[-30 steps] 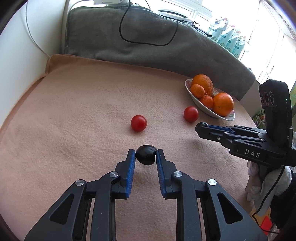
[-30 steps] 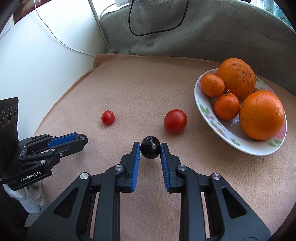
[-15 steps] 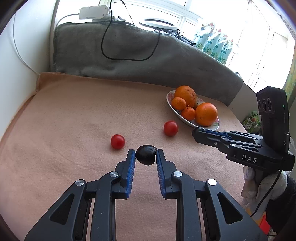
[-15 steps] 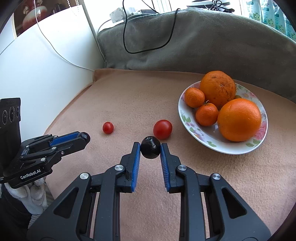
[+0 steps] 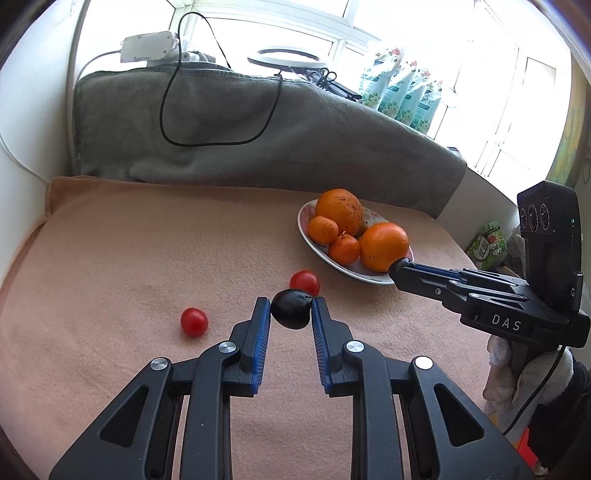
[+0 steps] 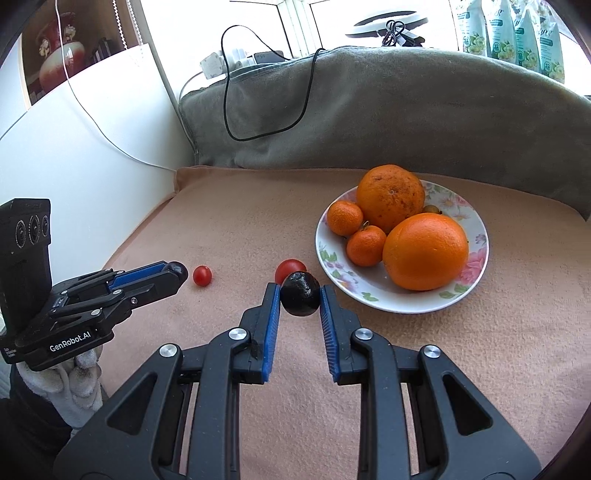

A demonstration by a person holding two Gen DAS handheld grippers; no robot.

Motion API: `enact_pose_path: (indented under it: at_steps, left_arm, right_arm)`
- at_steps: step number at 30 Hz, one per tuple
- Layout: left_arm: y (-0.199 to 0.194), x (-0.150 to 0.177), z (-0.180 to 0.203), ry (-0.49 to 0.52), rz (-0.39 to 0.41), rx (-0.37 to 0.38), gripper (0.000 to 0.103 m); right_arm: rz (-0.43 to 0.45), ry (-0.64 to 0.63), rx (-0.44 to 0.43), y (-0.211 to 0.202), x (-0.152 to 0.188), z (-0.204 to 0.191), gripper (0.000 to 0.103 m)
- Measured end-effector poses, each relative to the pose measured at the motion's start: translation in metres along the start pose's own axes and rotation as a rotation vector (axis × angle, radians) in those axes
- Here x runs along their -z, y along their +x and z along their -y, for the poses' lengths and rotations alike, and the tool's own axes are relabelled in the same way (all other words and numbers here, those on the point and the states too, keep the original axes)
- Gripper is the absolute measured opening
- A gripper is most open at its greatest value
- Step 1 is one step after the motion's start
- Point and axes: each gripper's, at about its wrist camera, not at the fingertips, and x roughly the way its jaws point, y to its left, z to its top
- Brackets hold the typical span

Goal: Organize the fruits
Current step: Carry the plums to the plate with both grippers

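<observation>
Left tool (image 5: 290, 312) gripping dark fruit (image 5: 290, 308) | right tool (image 6: 300, 293) clamping another dark fruit (image 6: 300, 293) | both carrying toward plate (image 6: 373, 293), gathering with oranges (image 6: 424, 251) | tomatoes (image 6: 202, 275) waiting on surface (image 6: 240, 221)

You had orange citrus (image 6: 424, 251) on a white plate (image 6: 476, 258) with pink flowers, red tomatoes (image 6: 202, 275), a peach blanket (image 6: 236, 221)

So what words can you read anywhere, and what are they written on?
"DAS": white letters on the side of the right gripper.
"GenRobot.AI": white letters on the side of the left gripper.
Printing on the pouches on the windowsill: too small to read.
Characters on the green packet past the table's edge: too blurred to read.
</observation>
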Motion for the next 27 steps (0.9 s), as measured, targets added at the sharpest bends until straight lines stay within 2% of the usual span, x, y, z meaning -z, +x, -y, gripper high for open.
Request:
enact_pose_path:
  at_steps: [17,27]
  left_arm:
    - [0.031,-0.025,0.042,0.066,-0.001,0.08,0.021]
    - [0.056,-0.032,0.066,0.107,-0.029,0.11,0.021]
  right_arm:
    - [0.055,0.062,0.046,-0.02,-0.013,0.046,0.023]
    - [0.078,0.084,0.065,-0.024,-0.024,0.071,0.023]
